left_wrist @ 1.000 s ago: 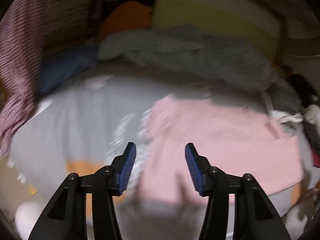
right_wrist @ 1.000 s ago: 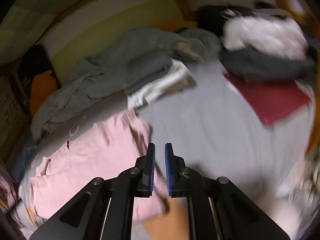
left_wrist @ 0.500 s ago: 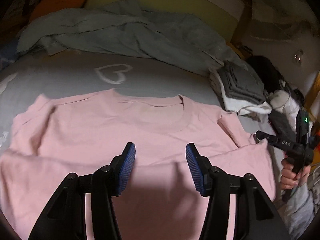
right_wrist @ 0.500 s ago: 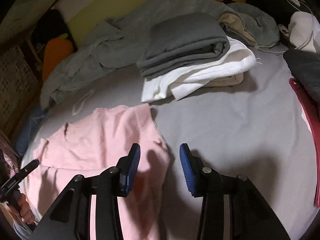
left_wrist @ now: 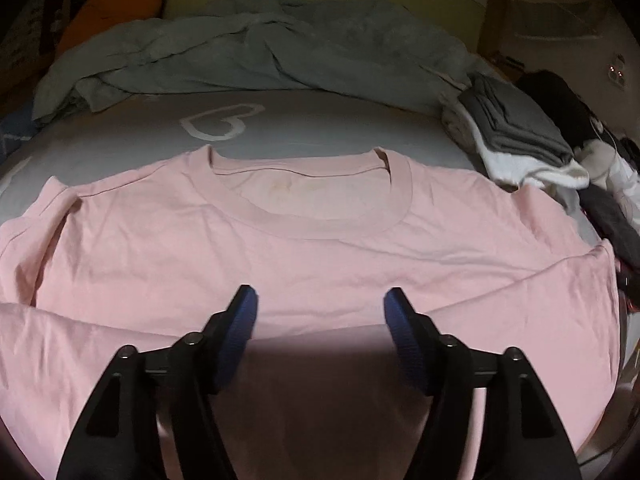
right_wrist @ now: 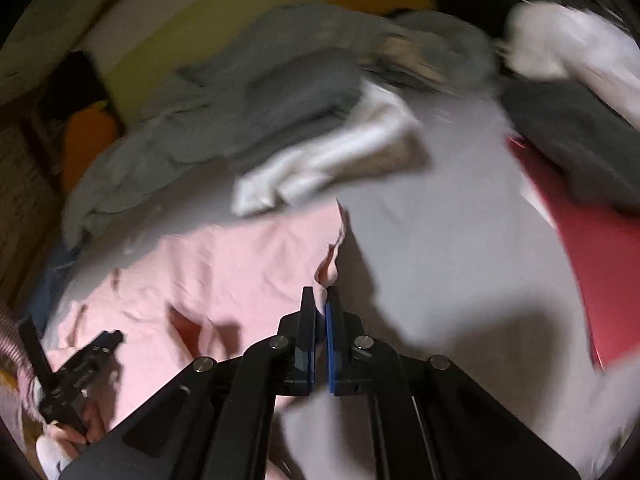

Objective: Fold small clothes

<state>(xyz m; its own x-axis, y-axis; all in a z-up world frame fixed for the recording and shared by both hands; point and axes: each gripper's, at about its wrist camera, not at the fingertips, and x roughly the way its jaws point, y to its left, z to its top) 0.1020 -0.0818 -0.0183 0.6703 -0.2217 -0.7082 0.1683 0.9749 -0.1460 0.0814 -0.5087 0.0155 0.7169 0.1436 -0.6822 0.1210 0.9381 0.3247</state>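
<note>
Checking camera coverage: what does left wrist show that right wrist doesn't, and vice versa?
Left wrist only: the pink shirt's collar, the white heart printed on the grey sheet, and the left claw, jaws opening over the shirt with nothing between them.

Right wrist only: the right claw shut on the shirt's edge, a red board at right, and the hand holding the left tool.

Both: the pink shirt spread flat, the grey blanket, the folded stack and the orange pillow.

One pink T-shirt, one crumpled grey blanket, one stack of folded grey and white clothes, one red folder, one orange cushion, two grippers.
</note>
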